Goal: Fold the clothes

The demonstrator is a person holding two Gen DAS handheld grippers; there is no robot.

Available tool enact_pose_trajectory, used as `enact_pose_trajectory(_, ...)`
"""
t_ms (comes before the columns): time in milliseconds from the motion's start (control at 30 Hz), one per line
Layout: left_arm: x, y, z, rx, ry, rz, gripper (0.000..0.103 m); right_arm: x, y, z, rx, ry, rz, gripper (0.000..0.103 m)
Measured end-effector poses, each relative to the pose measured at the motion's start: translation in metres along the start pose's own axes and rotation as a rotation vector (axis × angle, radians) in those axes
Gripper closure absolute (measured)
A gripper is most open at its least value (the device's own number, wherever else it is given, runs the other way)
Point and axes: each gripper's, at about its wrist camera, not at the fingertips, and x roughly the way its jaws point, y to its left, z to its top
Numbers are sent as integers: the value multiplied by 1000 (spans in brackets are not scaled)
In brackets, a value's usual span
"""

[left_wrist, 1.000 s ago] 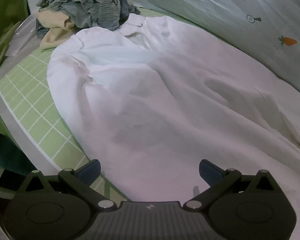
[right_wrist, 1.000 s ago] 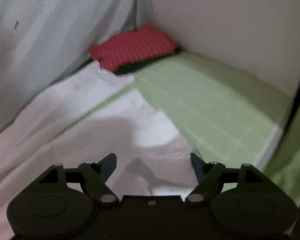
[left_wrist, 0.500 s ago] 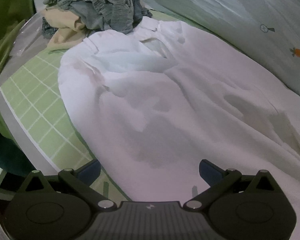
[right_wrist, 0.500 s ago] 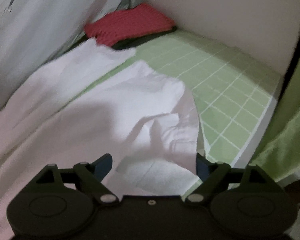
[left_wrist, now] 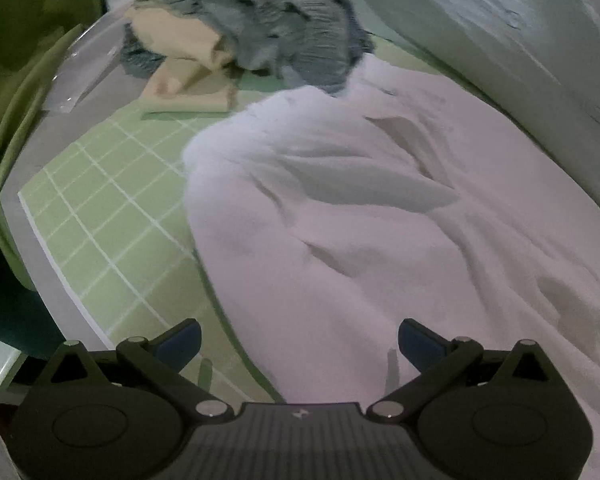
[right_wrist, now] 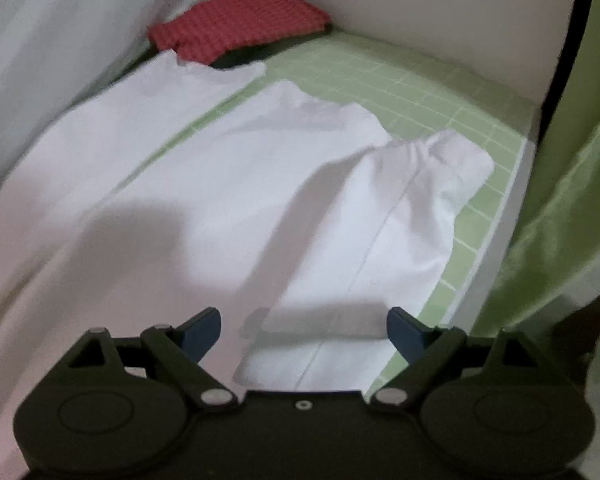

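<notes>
A white shirt (left_wrist: 380, 216) lies spread along the green grid mat (left_wrist: 100, 216), collar end at the far left beside a heap of grey and beige unfolded clothes (left_wrist: 244, 20), cuffed sleeve (right_wrist: 412, 200) reaching toward the mat's right edge. Your left gripper (left_wrist: 298, 340) hangs over the shirt's near edge with jaws apart and nothing between them; your right gripper (right_wrist: 304, 330) has just been widening its jaws and is empty too, cloth below but no pad pressing on it. A folded red garment (right_wrist: 240, 20) waits at the far right corner — well clear of the work.

Both ends look ready for the first fold, though blur softens the seams. Take the sleeve near its cuff with the right and the shoulder region with the left, pinching one layer only — a deep bite would drag the body panel along. Keep both hands level as you carry the sleeve across, and flatten the wrinkles in the middle first.
</notes>
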Motion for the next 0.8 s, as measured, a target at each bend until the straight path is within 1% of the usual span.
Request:
enact_pose_trajectory(67,5,11,10,-32,5,-1,0,3,5,-4,3,9,-32,12)
enact_pose_trajectory(200,14,26,28,-65,-7,4,0,5,2,-10,74,11,-44,12)
enact_pose_trajectory(300,23,38,40,-133,-1,-9,0,6,0,-12,136,15,-61,13)
enact_pose_trajectory(333,26,42,44,-158,2,-20,1,5,-1,-12,156,15,-66,14)
enact_pose_trajectory(400,32,46,51,-201,7,-39,6,4,-4,-11,190,13,-72,18)
enact_pose_trajectory(467,37,49,56,-237,18,-53,25,3,-8,-11,237,9,-78,23)
enact_pose_trajectory(500,40,50,58,-252,23,-60,30,2,-11,-10,264,7,-78,30)
enact_pose_trajectory(533,41,51,59,-261,22,-70,38,0,-15,-9,293,4,-69,38)
enact_pose_trajectory(567,40,51,61,-267,17,-80,53,-2,-19,-8,322,0,-54,42)
enact_pose_trajectory(600,40,51,62,-274,18,-90,58,-3,-23,-7,347,-5,-18,52)
enact_pose_trajectory(633,41,52,62,-285,25,-99,63,-5,-27,-6,369,-10,20,67)
enact_pose_trajectory(667,41,52,61,-297,27,-108,71,-6,-30,-3,381,-17,66,76)
enact_pose_trajectory(700,39,53,60,-307,25,-120,75,-7,-33,0,393,-24,108,94)
enact_pose_trajectory(767,33,56,58,-323,10,-143,83,-12,-36,6,405,-41,164,96)
enact_pose_trajectory(800,30,57,56,-331,3,-154,84,-16,-35,9,399,-56,182,98)
